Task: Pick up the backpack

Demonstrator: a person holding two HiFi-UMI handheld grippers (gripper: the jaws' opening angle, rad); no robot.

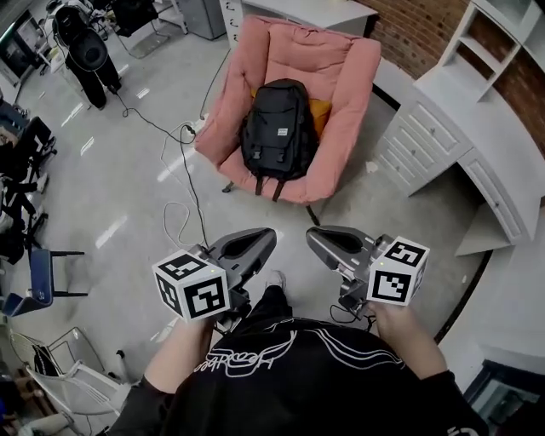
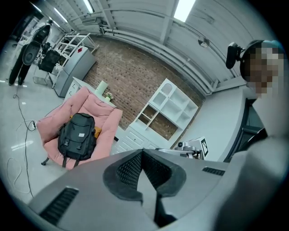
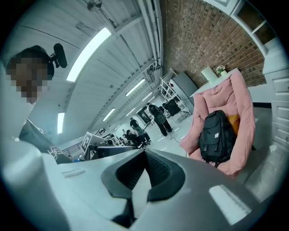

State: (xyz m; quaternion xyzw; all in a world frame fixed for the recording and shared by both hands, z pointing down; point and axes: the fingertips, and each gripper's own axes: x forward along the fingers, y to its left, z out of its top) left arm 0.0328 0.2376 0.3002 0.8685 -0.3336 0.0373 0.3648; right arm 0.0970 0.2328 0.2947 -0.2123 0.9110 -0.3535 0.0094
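We hold both grippers low in front of us, side by side and a little apart, their tips aimed toward the chair ahead. The left gripper has its jaws pressed together with nothing between them; in its own view the two ribbed pads meet along one line. The right gripper stands the same way, jaws pressed together and empty. Each carries its marker cube near our hand, the left cube and the right cube. The backpack is black and lies on the pink chair's seat, its top leaning against the padded back and its front with a small pale label facing us. Two straps hang over the front edge of the seat. An orange cushion shows from behind the backpack on the right side in the head view. The backpack is well apart from both grippers, and neither touches it. The chair stands on a grey floor, just beside a white cabinet with drawers, and a brick wall runs behind them. A thin cable trails across the floor to the left of the chair. Far off at the upper left a person in dark clothes stands on the floor.
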